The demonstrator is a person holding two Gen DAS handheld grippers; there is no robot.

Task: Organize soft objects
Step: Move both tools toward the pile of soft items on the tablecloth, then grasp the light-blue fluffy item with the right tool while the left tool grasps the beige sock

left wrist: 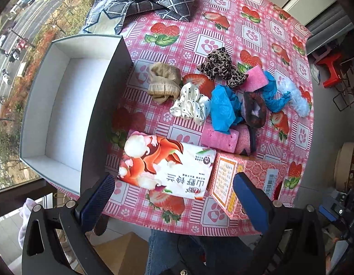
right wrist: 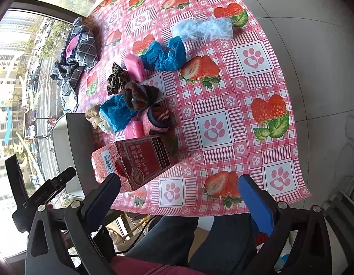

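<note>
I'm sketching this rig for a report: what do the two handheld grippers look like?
Both the left gripper and right gripper have black angular frames with silver bolts and two flat blue textured pads. A thin black cable trails below the right one.

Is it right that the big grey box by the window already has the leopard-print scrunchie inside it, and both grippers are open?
Not quite. The big grey cardboard box has nothing inside; the leopard-print fabric scrunchie lies on the table among the other soft things, as the left wrist view shows. The left gripper and right gripper are indeed open.
</note>
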